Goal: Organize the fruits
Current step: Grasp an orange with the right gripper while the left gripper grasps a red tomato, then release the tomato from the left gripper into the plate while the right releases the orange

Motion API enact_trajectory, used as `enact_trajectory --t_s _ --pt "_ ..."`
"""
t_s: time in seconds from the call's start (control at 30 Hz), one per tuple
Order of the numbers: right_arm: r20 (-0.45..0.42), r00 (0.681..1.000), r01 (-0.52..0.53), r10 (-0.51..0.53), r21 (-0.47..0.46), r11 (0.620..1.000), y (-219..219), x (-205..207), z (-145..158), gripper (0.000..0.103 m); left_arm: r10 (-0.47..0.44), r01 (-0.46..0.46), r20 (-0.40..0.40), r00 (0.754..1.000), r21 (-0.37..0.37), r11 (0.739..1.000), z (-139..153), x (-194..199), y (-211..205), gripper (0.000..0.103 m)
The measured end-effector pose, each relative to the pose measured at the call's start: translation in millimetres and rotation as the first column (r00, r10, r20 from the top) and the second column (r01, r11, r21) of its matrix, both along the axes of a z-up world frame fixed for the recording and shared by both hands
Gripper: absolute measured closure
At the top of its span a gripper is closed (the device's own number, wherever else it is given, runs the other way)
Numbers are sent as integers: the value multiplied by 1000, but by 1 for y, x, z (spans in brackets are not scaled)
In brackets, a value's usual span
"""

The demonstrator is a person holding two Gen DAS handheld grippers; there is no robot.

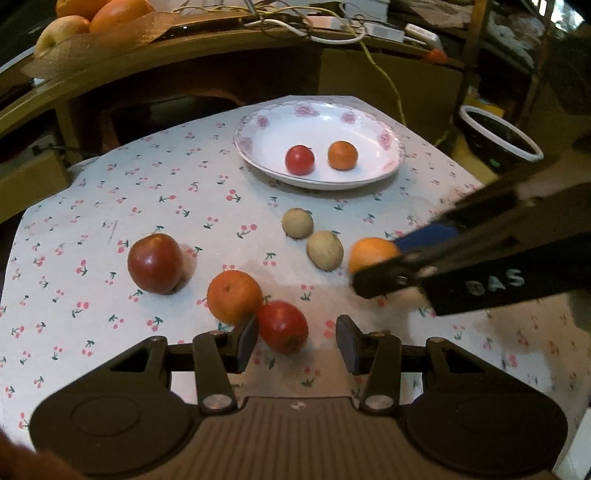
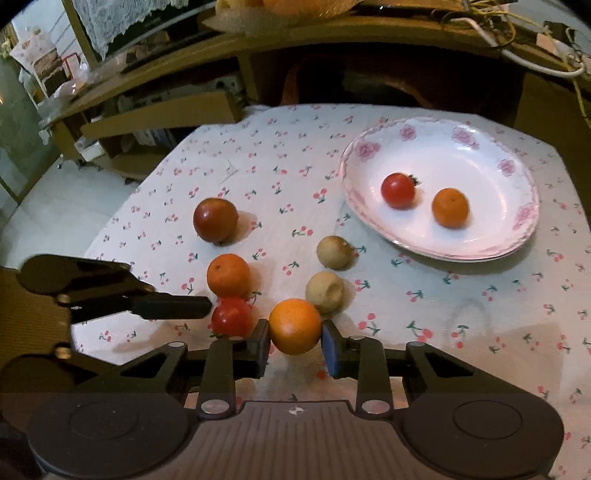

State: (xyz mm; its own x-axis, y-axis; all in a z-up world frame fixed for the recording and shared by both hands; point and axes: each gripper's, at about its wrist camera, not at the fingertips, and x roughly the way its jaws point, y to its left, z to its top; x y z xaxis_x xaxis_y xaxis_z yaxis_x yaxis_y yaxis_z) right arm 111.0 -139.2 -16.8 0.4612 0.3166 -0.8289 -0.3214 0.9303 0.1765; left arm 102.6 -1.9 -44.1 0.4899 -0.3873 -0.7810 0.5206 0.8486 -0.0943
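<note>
A white floral plate point(image 1: 369, 122) point(image 2: 491, 155) holds a small tomato point(image 1: 299, 159) point(image 2: 398, 191) and a small orange point(image 1: 342, 155) point(image 2: 450, 206). On the cherry-print cloth lie a dark red apple point(image 1: 155, 263) point(image 2: 215, 219), an orange point(image 1: 234, 296) point(image 2: 228, 275), a red tomato point(image 1: 282, 326) point(image 2: 232, 317) and two tan fruits point(image 1: 297, 222) point(image 1: 325, 250) point(image 2: 333, 252) point(image 2: 325, 291). My right gripper point(image 2: 294, 345) point(image 1: 384, 267) is shut on another orange point(image 2: 295, 326) point(image 1: 373, 253). My left gripper point(image 1: 297, 338) is open, its jaws either side of the red tomato.
A wooden desk point(image 1: 229, 48) behind the table carries cables and a bowl of large oranges point(image 1: 118, 14). A dark white-rimmed bowl point(image 1: 498, 133) stands at the right, off the table. The cloth's edges fall away left and right.
</note>
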Motion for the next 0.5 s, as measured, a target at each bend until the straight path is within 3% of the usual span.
enact_trajectory --t_s 0.1,0.27,0.5 --pt "-7 1000 19 -19 0 1000 -10 -2 0 72 14 -15 8 1000 15 1000 -1 0 -5 55" --pt "-1 999 51 -51 3 999 -26 -3 5 72 45 -45 -7 999 42 998 -7 -2 -8 69" --pt "35 997 73 -73 -1 997 -37 -2 11 72 27 -27 1 1000 39 999 -1 -1 -20 69"
